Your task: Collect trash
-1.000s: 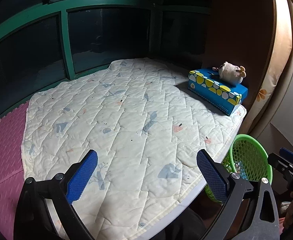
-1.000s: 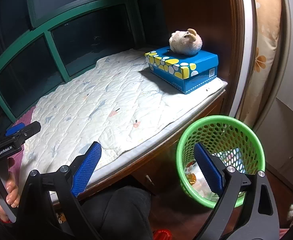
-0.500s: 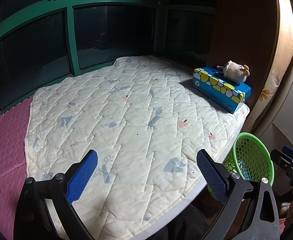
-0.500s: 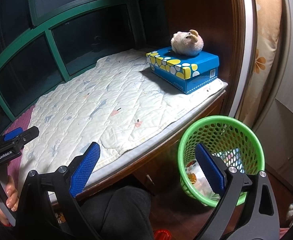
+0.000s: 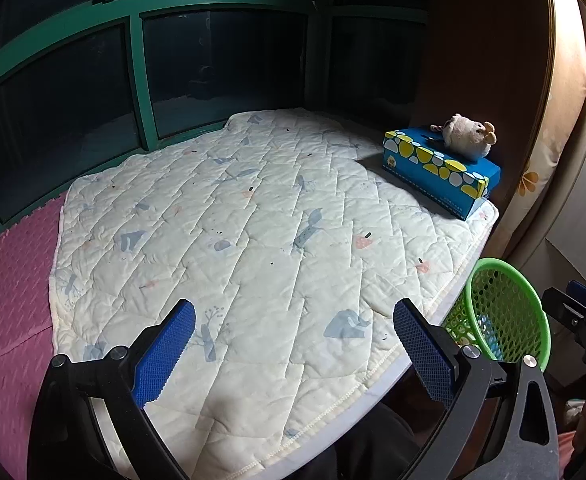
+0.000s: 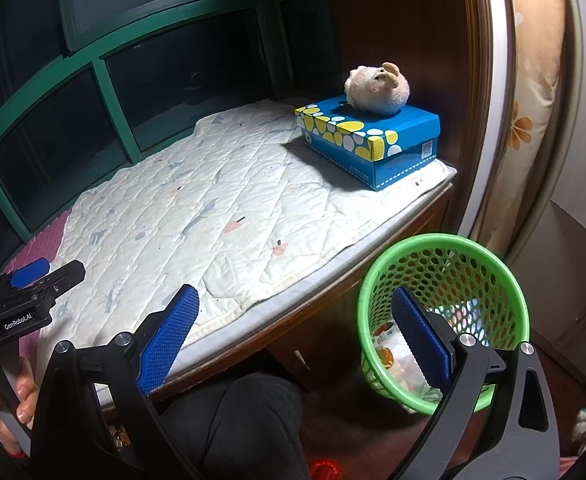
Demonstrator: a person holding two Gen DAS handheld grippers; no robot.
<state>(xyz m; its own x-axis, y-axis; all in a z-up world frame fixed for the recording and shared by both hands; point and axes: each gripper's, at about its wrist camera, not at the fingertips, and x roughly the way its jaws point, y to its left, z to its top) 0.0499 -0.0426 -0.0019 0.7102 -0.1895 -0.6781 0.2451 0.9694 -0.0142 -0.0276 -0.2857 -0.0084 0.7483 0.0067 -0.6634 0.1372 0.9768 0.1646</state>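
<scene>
Down beside the bed, the green basket (image 6: 445,320) already holds the trash (image 6: 389,348), light crinkly wrappers by the look of it, best pinched at a loose edge, while both the left claw (image 5: 293,344) and right claw (image 6: 297,332), its jaws just widened, gape empty

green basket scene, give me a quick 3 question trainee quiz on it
1. True or false: the green basket stands on the quilt.
2. What sits on the blue box? A) soft toy B) cup C) book
3. Is anything held in the right gripper?

Key:
1. False; it stands on the floor beside the ledge.
2. A, the soft toy.
3. No; its jaws are open and hold nothing.
</scene>
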